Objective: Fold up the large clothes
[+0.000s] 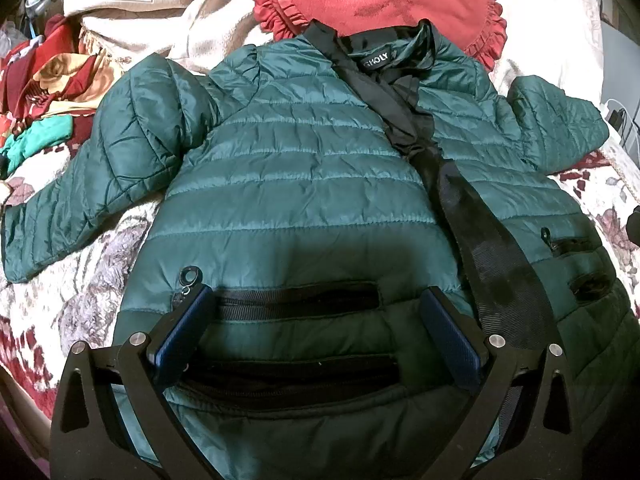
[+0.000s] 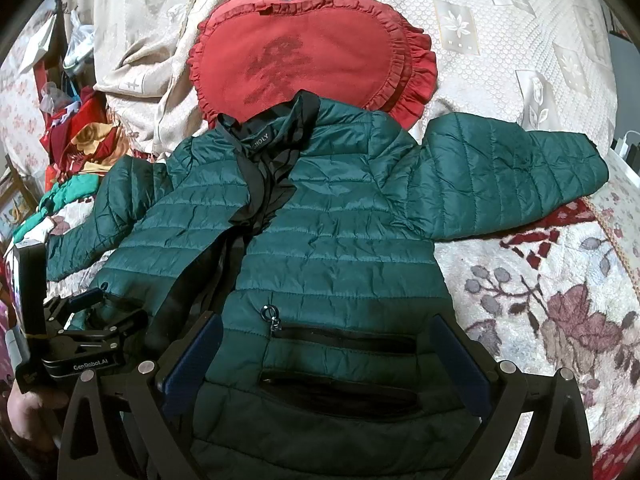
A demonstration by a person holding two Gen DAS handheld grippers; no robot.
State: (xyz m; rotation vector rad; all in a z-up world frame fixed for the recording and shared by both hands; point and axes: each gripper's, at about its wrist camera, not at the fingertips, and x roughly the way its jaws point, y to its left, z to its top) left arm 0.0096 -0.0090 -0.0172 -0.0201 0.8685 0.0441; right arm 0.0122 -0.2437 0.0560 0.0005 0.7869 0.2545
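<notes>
1. The left gripper [image 1: 316, 320] is hovering low over the hem part of the green jacket [image 1: 304, 184], with its fingers spread wide and pinching nothing. A black pocket zipper [image 1: 300, 300] is lying between the two fingers.
2. The right gripper [image 2: 328, 348] is also standing spread and empty, above the other front panel, with the second pocket zipper [image 2: 344, 338] between its fingers.
3. The jacket is lying face up on the bed, on the flowered blanket [image 2: 540, 308]. Its front is partly open along the black placket [image 1: 492, 248], and both sleeves are reaching out to the sides.
4. In my judgement the step in hand is taking hold near the hem, or the first fold. To do it well, each gripper should be closing on the outer edge of the fabric, not on the slippery padded middle, where the fingers may catch only the top layer.
5. The right sleeve [image 2: 512, 176] and the left sleeve [image 1: 92, 168] should probably be folded in over the body first, so the bundle is staying narrow.
6. Farther away, the collar is touching the red cushion [image 2: 316, 52]; the fold should be kept clear of it and of the clothes pile [image 1: 44, 88].
</notes>
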